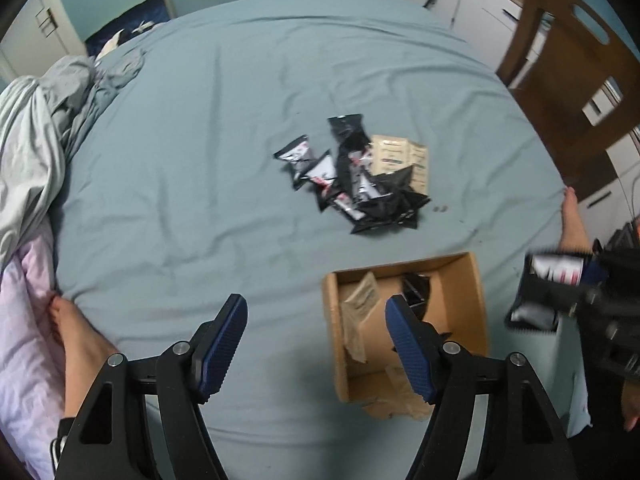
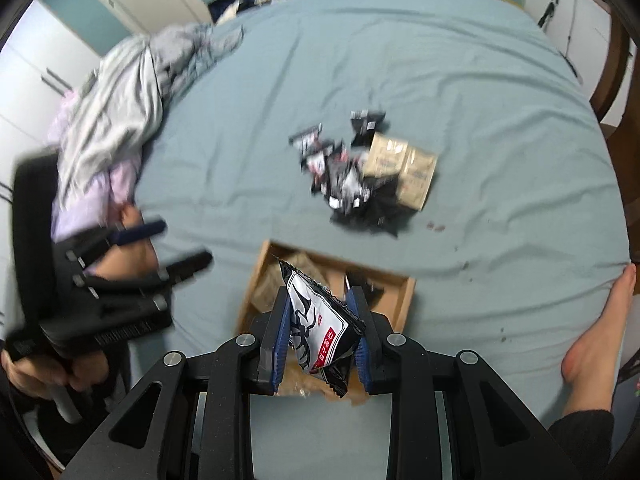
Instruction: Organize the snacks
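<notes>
A: Which step is judged to be in hand?

B: A packet is being carried to the cardboard box (image 2: 404, 300). A black-and-white snack packet (image 2: 320, 320) is clamped between the pads of the right gripper (image 2: 320, 340) and is held above the box, which lies on the blue-green bedsheet (image 2: 400, 60). The left gripper (image 1: 316, 344) is seen with its jaws standing apart and nothing between them; it hangs beside the box, over the sheet.

A: Where is the rest of the snacks found?

B: A pile of packets (image 1: 356, 176), mostly black with a few tan ones, is left on the sheet beyond the box, well apart from both grippers. A few packets are already seen inside the box.

A: How is the held packet oriented?

B: Its long axis is tilted, running from the crimped end nearest the box to the other crimped end nearest the camera. The printed face is turned toward the camera, somewhat twisted.

A: What is called for next?

B: Probably the packet must be lowered over the open box and the jaws released. The empty left gripper could then be sent to the pile for another packet.
</notes>
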Motion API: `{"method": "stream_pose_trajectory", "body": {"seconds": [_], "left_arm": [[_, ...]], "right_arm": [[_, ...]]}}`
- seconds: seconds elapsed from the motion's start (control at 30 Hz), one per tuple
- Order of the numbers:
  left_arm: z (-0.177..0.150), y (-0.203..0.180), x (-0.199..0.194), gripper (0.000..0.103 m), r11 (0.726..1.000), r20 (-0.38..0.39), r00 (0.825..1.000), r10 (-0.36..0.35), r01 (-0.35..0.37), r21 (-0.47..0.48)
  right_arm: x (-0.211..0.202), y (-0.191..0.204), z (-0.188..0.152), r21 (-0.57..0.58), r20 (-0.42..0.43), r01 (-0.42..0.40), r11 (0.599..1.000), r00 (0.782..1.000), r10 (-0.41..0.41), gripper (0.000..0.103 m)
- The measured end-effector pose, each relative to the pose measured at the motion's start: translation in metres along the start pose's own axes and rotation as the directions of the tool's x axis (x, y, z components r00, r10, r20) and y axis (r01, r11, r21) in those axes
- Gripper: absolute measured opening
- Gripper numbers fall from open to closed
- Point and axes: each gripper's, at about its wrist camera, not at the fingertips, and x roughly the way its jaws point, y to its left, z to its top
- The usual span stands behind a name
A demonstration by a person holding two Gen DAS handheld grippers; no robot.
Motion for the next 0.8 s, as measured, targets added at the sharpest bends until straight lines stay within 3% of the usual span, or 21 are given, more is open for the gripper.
{"method": "stream_pose_trajectory", "body": {"seconds": [0.13,0.23,0.4,0.53,0.8], "left_arm": [[-0.002,0.009,0.006,0.072,1.0,-0.024,1.0,0.01,-0.011,-0.014],[-0.002,0.013,0.008,0.072,1.0,-0.028,0.999,0.023,-0.023,-0.016],[-0.002,0.013,0.009,0.072,0.999,-0.03,0.999,0.028,-0.028,-0.016],[-0.003,0.008,0.01,0.072,0.999,-0.033,0.999,0.039,-0.039,0.0],[-0.006,-0.008,0.013,0.072,0.996,-0.035,0.998,0.056,-0.053,0.073]], "right_arm": [[0.021,0.008,0.0,-0.043,-0.095,0.009,0.999,0.995,-0.013,0.026],[0.025,0.012,0.003,-0.058,-0.115,-0.001,0.998,0.993,-0.006,0.029],[0.031,0.003,0.009,0.021,-0.138,-0.076,0.997,0.987,0.078,0.033],[0.029,-0.011,0.01,0.064,-0.111,-0.032,0.997,0.993,0.039,0.061],[0.027,-0.037,0.01,0.165,-0.131,0.087,0.982,0.989,-0.066,0.064]]}}
